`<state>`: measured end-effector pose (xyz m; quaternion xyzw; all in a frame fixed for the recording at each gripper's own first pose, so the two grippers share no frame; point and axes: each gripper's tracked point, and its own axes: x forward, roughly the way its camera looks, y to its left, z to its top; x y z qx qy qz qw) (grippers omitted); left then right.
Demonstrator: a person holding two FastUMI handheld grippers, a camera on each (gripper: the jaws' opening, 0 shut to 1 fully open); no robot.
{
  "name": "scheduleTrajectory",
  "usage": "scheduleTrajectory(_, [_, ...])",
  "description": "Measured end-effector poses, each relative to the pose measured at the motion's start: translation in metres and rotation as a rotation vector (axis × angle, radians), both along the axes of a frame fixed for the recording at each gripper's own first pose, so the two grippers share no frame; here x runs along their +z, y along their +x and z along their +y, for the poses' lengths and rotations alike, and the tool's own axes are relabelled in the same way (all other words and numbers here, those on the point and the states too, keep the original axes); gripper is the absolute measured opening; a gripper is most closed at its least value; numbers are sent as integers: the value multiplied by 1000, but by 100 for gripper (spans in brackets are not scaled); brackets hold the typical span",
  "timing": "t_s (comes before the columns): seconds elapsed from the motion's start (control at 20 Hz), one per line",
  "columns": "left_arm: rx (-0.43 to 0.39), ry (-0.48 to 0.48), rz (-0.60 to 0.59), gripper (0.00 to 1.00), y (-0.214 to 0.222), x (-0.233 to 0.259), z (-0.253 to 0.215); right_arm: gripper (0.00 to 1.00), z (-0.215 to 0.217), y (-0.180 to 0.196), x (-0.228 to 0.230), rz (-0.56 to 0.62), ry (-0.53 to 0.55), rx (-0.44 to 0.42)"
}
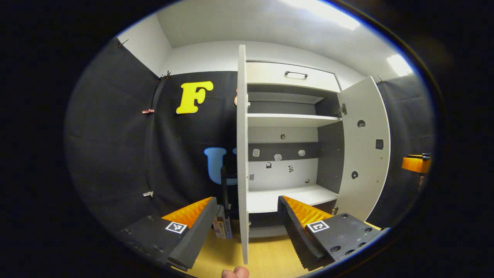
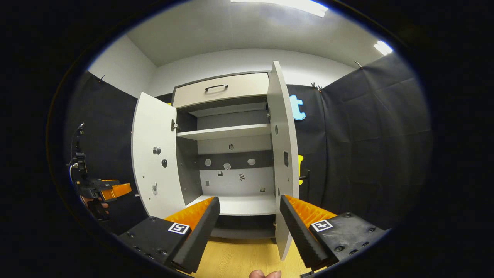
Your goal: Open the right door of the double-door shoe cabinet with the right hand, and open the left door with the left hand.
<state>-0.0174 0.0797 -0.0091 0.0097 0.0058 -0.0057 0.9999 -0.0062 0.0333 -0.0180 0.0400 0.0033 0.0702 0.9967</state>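
Observation:
The white shoe cabinet (image 1: 293, 120) stands with both doors swung out. In the left gripper view the left door (image 1: 242, 154) shows edge-on between my open left gripper (image 1: 245, 227) fingers, which do not touch it; the right door (image 1: 364, 148) hangs open further right. In the right gripper view the right door (image 2: 283, 154) is nearly edge-on, just beside the right finger (image 2: 299, 227) of my open right gripper (image 2: 250, 227). The left door (image 2: 156, 158) stands wide open. The left gripper (image 2: 110, 191) shows far left, held by a hand.
A closed drawer with a dark handle (image 1: 296, 74) tops the cabinet. Inside are bare shelves (image 2: 224, 133) and a perforated back panel. The floor (image 1: 266, 258) is light wood. Small boxes (image 1: 223, 227) sit on the floor left of the cabinet. Black cloth walls surround the booth.

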Motion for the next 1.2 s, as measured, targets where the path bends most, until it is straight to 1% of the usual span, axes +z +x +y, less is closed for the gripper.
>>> scheduleTrajectory(0.2, [-31, -26, -8, 97, -11, 8, -31, 98, -5, 5, 1, -2, 0, -13])
scheduleTrajectory(0.3, [-21, -36, -11, 97, -16, 14, -38, 98, -8, 7, 2, -2, 3, -23])
scheduleTrajectory(0.4, [1, -35, -13, 97, -20, 17, -40, 98, -12, 8, 2, -7, -6, -39])
scheduleTrajectory(0.5, [2, -23, -17, 97, -24, 20, -45, 98, -14, 9, 4, -13, -26, -50])
scheduleTrajectory(0.65, [3, 1, -20, 97, -28, 21, -49, 98, -10, 7, 3, -7, -29, -41])
scheduleTrajectory(0.85, [-11, -12, -5, 97, -30, 15, -56, 98, -5, 10, 1, 3, -32, -55])
scheduleTrajectory(1.2, [10, -5, 33, 97, -31, 1, -50, 98, -1, 11, -3, 13, -39, -66])
